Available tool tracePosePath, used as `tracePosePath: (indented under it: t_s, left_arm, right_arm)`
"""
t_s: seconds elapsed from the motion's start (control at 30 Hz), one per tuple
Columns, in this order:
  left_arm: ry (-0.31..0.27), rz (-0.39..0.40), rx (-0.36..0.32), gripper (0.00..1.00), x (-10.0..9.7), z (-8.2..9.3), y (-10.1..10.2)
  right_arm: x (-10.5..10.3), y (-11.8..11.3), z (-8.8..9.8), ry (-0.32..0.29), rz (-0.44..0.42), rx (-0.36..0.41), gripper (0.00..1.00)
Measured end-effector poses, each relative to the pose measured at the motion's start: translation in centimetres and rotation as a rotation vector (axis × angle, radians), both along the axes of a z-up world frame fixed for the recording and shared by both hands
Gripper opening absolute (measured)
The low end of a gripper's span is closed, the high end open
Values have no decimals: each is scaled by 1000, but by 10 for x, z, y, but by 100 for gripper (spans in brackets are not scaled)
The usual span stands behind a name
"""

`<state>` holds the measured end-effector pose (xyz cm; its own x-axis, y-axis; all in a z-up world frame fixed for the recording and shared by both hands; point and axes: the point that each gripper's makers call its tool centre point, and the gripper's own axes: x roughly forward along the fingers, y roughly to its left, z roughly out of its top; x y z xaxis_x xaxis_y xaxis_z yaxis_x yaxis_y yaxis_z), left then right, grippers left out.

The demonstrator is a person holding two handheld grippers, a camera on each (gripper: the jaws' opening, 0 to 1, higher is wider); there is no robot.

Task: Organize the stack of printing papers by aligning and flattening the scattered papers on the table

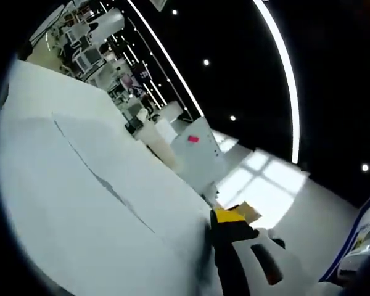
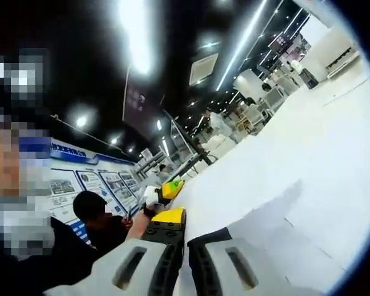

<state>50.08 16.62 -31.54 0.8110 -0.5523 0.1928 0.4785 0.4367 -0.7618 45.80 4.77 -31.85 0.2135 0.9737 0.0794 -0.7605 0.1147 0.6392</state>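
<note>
1. Location of the papers: the white sheets [image 1: 92,203] take up most of the left gripper view, tilted steeply, with one edge line running diagonally across them where one sheet overlaps another. In the right gripper view the papers [image 2: 296,185] spread across the right side, again with a sheet edge visible toward the near right. Whether bare table shows beneath them I cannot tell; all is equally white.

2. Left tool [image 1: 243,259]: it sits at the near right edge of the sheets, its yellow-tipped dark jaw against the paper edge. One jaw is plainly seen; I cannot tell whether the pair is spread or pinching.

3. Right tool [image 2: 179,259]: its two pale jaws lie pressed together, a thin dark seam between them, at the left border of the paper. Whether a sheet is caught in that seam cannot be told.

4. Handling judgement: printing paper is light, thin and limp, and creases readily. Sheets slide easily over each other, which helps squaring but lets the pile skew under uneven pushes.

5. Where to take hold: in my judgement, at opposite edges of the pile, pushing inward with flat jaw faces rather than pinching corners.

6. Surroundings: a dark ceiling with light strips [image 1: 283,68], and a person's sleeve [image 2: 24,259] at near left.
</note>
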Motion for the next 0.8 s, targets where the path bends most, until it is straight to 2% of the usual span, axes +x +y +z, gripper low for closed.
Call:
tracePosePath:
  t_s: [0.1,0.33,0.37,0.6,0.8]
  left_arm:
    - [2,-9,4,19,0,0,0]
    - [3,-33,14,19,0,0,-1]
    - [4,-35,17,19,-1,1,-3]
    - [1,-48,30,20,-2,1,-8]
    - [2,-46,24,19,-2,1,-8]
  right_arm:
    - [-6,1,-2,12,56,-26,0]
    - [-11,0,-5,19,105,-53,0]
    - [-18,1,-5,28,144,-57,0]
    - [-30,10,-12,21,202,-90,0]
    - [-33,13,-17,17,213,-119,0]
